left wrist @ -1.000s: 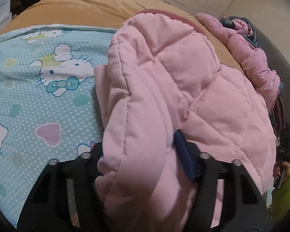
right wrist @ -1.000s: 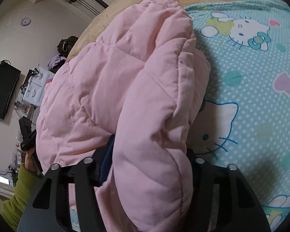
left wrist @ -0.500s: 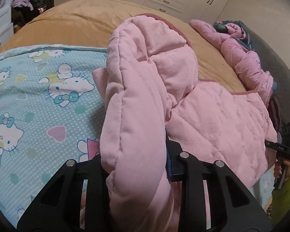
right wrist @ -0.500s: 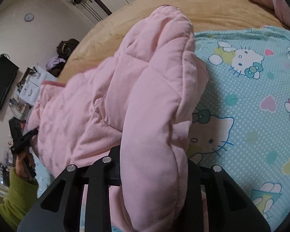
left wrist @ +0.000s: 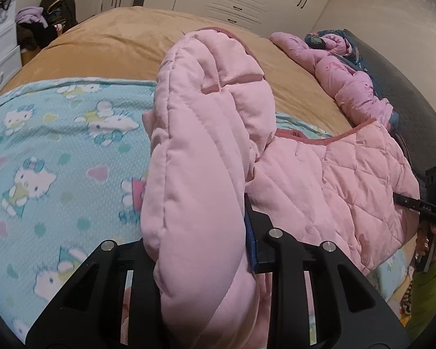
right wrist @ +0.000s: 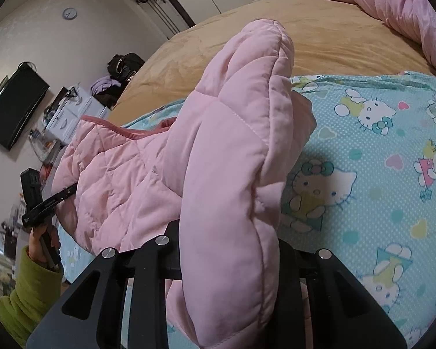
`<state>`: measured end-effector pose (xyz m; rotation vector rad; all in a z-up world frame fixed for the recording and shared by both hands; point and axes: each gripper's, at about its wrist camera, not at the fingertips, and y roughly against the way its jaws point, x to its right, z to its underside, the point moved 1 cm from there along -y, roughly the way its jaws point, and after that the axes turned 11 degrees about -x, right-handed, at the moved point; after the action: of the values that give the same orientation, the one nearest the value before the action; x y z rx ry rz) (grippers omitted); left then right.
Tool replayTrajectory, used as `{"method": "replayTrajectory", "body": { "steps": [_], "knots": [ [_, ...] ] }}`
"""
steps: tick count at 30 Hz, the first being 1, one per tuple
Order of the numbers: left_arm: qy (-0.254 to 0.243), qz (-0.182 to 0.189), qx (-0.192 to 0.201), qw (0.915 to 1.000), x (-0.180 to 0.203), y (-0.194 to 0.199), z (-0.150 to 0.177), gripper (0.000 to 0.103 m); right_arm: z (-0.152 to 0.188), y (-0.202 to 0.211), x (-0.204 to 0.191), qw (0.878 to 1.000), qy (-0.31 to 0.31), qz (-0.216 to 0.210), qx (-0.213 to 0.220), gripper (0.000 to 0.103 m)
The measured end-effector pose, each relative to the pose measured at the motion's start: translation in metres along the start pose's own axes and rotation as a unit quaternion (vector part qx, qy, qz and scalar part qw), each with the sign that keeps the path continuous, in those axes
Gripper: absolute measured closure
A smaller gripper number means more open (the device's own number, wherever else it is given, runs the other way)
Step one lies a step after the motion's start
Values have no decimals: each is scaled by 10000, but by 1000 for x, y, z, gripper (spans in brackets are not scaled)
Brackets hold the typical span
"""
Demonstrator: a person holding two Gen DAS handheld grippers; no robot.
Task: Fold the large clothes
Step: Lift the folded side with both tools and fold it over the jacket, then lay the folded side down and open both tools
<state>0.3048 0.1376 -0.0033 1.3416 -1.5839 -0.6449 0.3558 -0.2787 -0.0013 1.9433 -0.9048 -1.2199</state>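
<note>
Left gripper [left wrist: 200, 250] clamped on a thick padded fold of the pink quilted jacket [left wrist: 328, 180], fold rising toward 12 o'clock between the fingers. Right gripper [right wrist: 229, 250] likewise clamped on a puffy fold of the same jacket [right wrist: 125, 180]. Both grippers' jaws have just been closing, with jacket padding between them. Rest of the jacket drapes onto the turquoise cartoon-cat blanket [left wrist: 52, 157] on the bed [left wrist: 125, 40]. Left view: right gripper's body at 3 o'clock, green sleeve [left wrist: 430, 285] below it. Pink bedding [right wrist: 392, 5] bunched at 1 o'clock in right view.
</note>
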Motion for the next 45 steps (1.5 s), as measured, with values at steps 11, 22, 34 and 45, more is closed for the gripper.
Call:
{"method": "replayTrajectory", "body": {
  "steps": [11,22,34,45],
  "knots": [
    [35,-19,-17,10000,-6,13,38,82,32,3,-2,10000,-4,-46,-26,77],
    [173,158,26,9997,-19,18,56,82,50,4,7,9994,-220,-244,-124,76],
    [441,4,-170,9989,-45,-11,62,82,53,-34,50,9956,-798,235,-438,69],
    [472,-117,-265,9985,-49,-28,56,78,60,-50,59,9924,-1059,394,-491,58]
  ]
}}
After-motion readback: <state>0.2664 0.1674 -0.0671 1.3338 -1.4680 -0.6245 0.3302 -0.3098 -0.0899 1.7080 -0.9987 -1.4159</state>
